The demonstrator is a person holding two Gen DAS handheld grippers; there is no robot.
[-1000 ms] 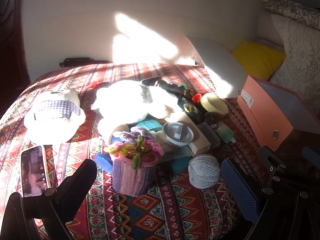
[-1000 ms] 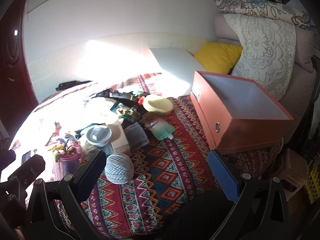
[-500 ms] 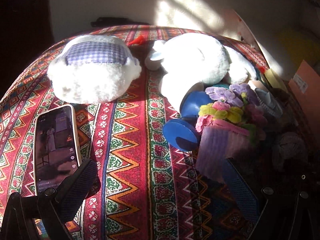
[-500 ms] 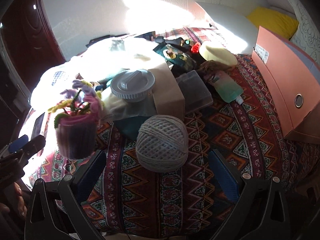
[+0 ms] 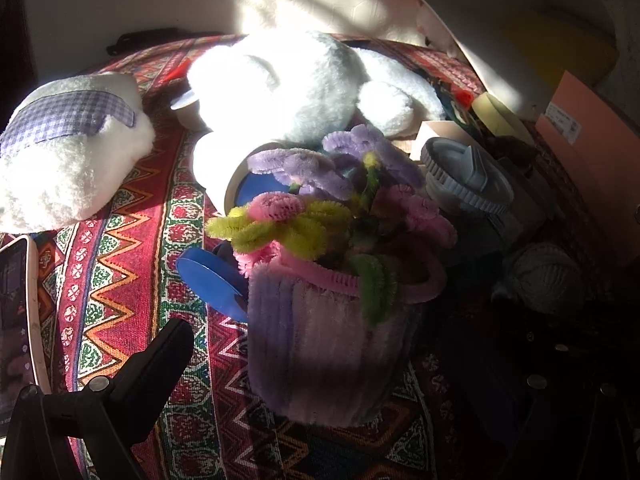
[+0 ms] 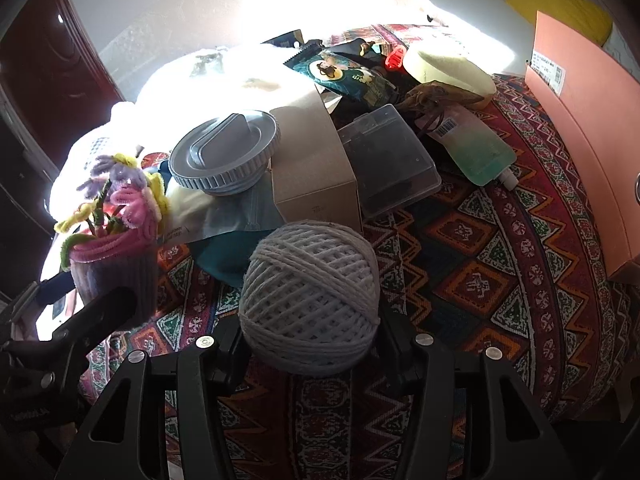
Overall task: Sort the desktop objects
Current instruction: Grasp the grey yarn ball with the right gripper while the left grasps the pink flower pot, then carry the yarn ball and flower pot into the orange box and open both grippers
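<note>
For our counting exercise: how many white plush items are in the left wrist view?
2: the checked-band plush at left; the larger plush behind the flower pot. Others may be hidden.

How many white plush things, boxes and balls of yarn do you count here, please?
White plush things: 2, plush toy, checked-band plush
Boxes: 3, cardboard box, clear plastic box, orange box
Balls of yarn: 1, yarn ball
Total: 6

One yarn ball (image 6: 310,300), one flower pot (image 5: 332,336), two plush toys (image 5: 296,80), one phone (image 5: 16,316).
</note>
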